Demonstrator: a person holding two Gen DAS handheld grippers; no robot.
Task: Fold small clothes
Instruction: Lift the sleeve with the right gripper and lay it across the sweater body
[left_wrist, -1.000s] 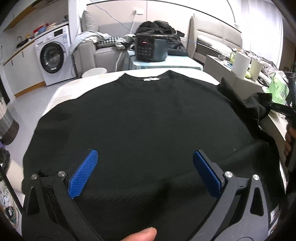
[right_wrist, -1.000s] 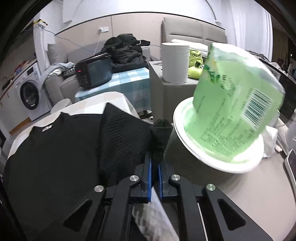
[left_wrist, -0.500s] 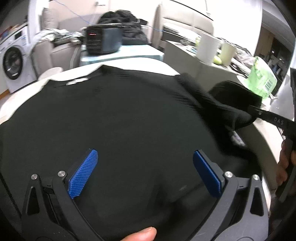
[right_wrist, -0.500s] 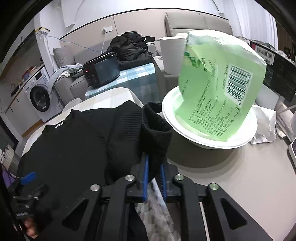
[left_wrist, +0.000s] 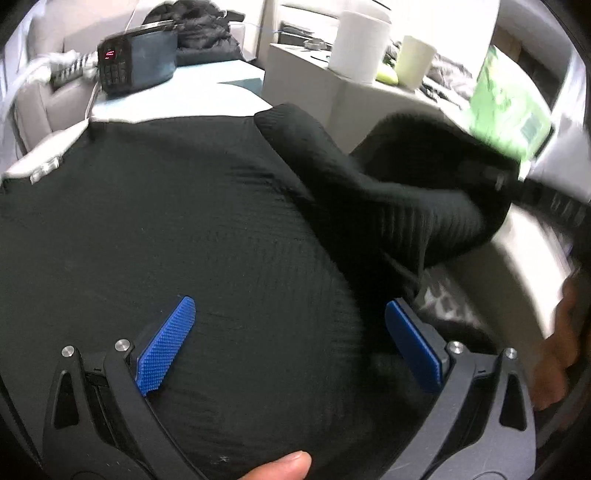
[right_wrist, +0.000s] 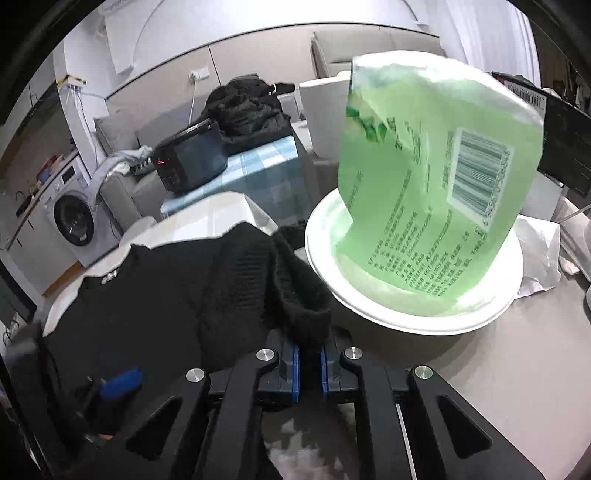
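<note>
A black knit sweater (left_wrist: 177, 221) lies spread flat on the table, neckline at the far side. My left gripper (left_wrist: 291, 343) is open and hovers low over the sweater's body near its right side, nothing between its blue pads (left_wrist: 166, 343). My right gripper (right_wrist: 309, 363) is shut on the cuff of the sweater's right sleeve (right_wrist: 299, 295) and holds it lifted off the table. In the left wrist view the lifted sleeve (left_wrist: 388, 199) arches up at the right, with the right gripper blurred behind it.
A white bowl (right_wrist: 480, 317) holding a green plastic bag (right_wrist: 436, 177) stands on the table right beside the held sleeve. White paper (right_wrist: 539, 254) lies past it. A black cooker (left_wrist: 136, 62) on a checked side table and white rolls (left_wrist: 358, 40) stand beyond the table edge.
My right gripper has raised the sleeve cuff and carried it left, toward the sweater's body. My left gripper has swung right over the sweater and stayed open.
</note>
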